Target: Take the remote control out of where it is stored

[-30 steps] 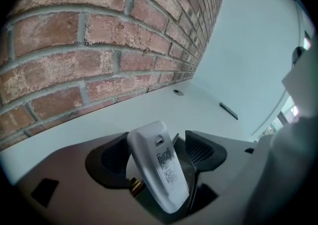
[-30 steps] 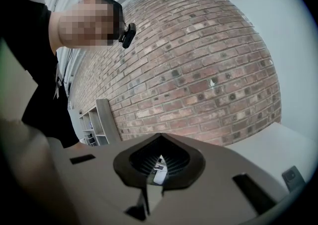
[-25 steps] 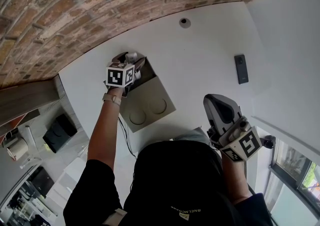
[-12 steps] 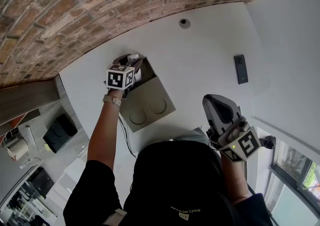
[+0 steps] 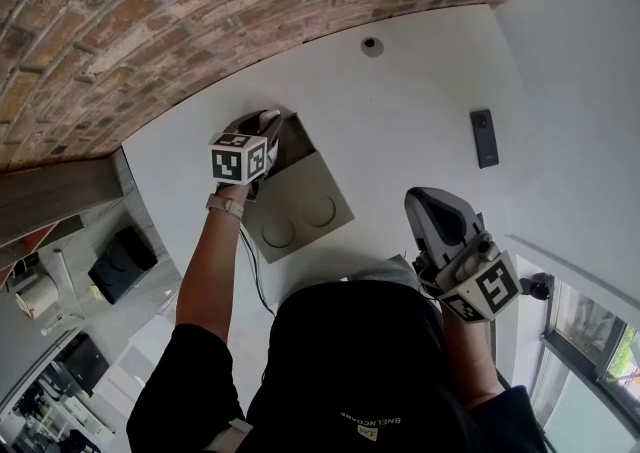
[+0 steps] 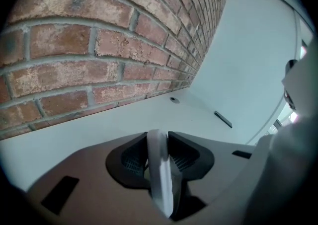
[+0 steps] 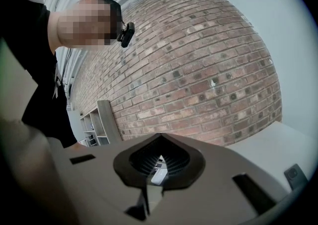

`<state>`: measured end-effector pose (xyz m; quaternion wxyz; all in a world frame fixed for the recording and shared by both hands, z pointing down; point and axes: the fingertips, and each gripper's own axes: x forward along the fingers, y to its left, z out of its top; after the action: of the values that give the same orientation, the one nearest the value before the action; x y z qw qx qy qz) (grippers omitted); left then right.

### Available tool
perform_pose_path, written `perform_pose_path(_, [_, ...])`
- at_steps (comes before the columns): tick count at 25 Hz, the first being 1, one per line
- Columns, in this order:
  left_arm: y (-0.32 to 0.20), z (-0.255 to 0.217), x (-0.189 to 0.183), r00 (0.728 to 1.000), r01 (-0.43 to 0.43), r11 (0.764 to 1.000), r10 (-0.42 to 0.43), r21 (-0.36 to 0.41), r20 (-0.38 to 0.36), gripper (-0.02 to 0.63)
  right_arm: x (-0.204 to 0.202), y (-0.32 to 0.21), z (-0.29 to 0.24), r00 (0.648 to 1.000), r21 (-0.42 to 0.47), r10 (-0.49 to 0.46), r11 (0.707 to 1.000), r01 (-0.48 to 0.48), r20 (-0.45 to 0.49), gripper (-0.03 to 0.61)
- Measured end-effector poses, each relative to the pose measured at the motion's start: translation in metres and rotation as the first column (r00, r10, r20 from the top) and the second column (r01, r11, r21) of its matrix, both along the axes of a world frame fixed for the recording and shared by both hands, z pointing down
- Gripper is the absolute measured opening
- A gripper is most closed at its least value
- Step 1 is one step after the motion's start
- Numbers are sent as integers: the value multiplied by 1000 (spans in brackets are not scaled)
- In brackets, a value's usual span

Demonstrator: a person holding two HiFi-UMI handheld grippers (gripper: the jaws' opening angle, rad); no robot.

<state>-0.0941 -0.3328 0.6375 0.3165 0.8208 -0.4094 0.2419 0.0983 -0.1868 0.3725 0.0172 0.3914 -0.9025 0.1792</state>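
Head view: white table set against a brick wall. A tan box sits on the table, with two round recesses on its top and a dark opening at its far end, toward the bricks.

Left gripper is at that opening, angled down, marker cube facing the camera. A white bit of the remote shows at its tip, at the mouth of the box. How much of it is still inside, I cannot tell.

Left gripper view: the remote stands edge-on between the jaws of the left gripper, a thin white slab. The jaws have just been closing, and both dark pads now bear on it, clamped.

Right gripper is held well apart from the box, near the person's body, pointing toward the wall. Right gripper view: right gripper has its jaws drawn together. A small pale piece shows at the seam, too small to identify.

Also on the table are a round fitting near the bricks and a slim black device lying flat to the right.
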Motion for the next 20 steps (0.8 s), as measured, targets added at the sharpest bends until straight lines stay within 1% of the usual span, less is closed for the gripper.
perform_pose_path(13, [5, -14, -3, 1000, -1, 1000, 1, 21, 10, 117, -1, 3, -5, 1000, 13, -11, 1000, 11, 5, 3])
perform_pose_path(20, [12, -35, 1, 1000, -23, 998, 22, 62, 8, 115, -2, 8, -10, 999, 26, -25, 999, 25, 20, 3])
